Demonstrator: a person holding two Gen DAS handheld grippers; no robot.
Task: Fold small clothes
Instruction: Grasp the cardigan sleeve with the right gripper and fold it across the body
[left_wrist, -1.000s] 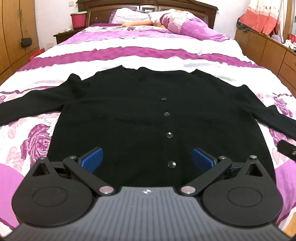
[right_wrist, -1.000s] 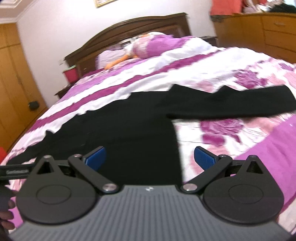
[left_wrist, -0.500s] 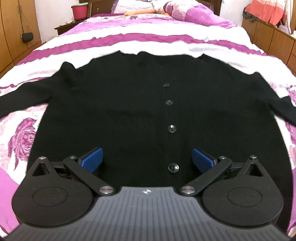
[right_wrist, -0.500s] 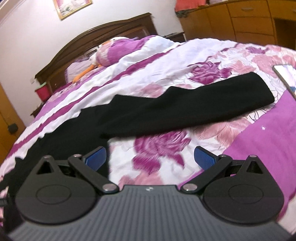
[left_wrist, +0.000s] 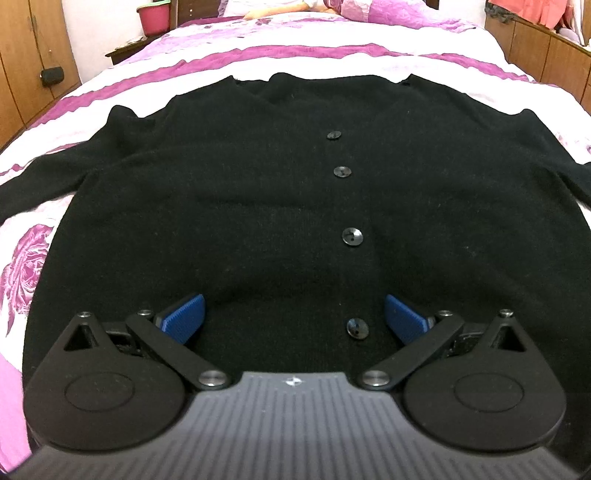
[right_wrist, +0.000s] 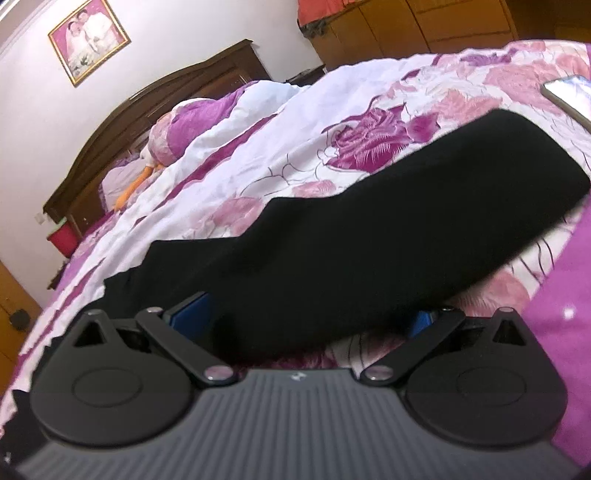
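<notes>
1. Black cardigan (left_wrist: 258, 206) lies flat and front-up on the purple-and-white floral bedspread (left_wrist: 303, 55), four dark buttons (left_wrist: 352, 236) running down its middle, both sleeves spread outward.
2. Left gripper (left_wrist: 293, 319) hovers over the hem, blue pads wide apart, holding nothing.
3. Right gripper (right_wrist: 317, 317) is low at the right sleeve (right_wrist: 424, 221); jaws spread, sleeve fabric between them.
4. Open bedspread surrounds the sleeve; a phone (right_wrist: 570, 94) sits near the cuff.
5. No readable writing anywhere.
</notes>
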